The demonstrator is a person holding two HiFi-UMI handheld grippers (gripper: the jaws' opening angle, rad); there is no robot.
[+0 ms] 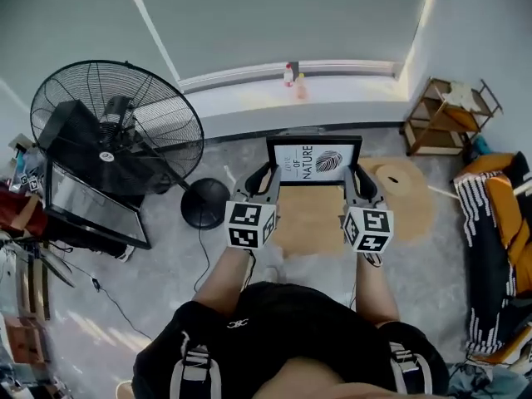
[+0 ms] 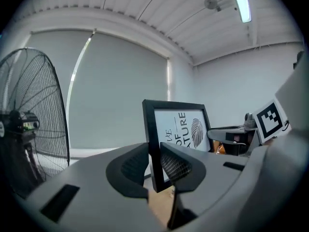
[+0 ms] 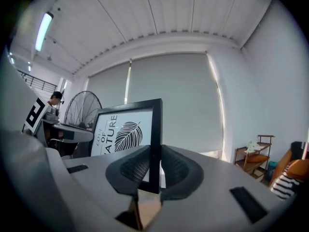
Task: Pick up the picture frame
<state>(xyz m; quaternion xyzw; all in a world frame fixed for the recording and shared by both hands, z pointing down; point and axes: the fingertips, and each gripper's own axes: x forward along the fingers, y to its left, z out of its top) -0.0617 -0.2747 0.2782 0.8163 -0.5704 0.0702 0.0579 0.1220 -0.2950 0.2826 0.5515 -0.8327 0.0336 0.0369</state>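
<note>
A black picture frame (image 1: 314, 160) with a leaf print and lettering is held upright in the air in front of me, between both grippers. My left gripper (image 1: 268, 175) is shut on the frame's left edge. In the left gripper view that black edge (image 2: 153, 144) stands clamped between the ribbed pads of the left gripper (image 2: 154, 162). My right gripper (image 1: 356, 175) is shut on the right edge. The right gripper view has that edge (image 3: 155, 129) pinched between the pads of the right gripper (image 3: 154, 167). The print faces me.
A big black floor fan (image 1: 116, 131) stands at the left, with a dark screen (image 1: 91, 210) below it. On the floor lie a brown cardboard sheet (image 1: 309, 221) and a round wooden board (image 1: 409, 191). A wooden shelf (image 1: 449, 115) and orange striped cloth (image 1: 497, 214) are at the right.
</note>
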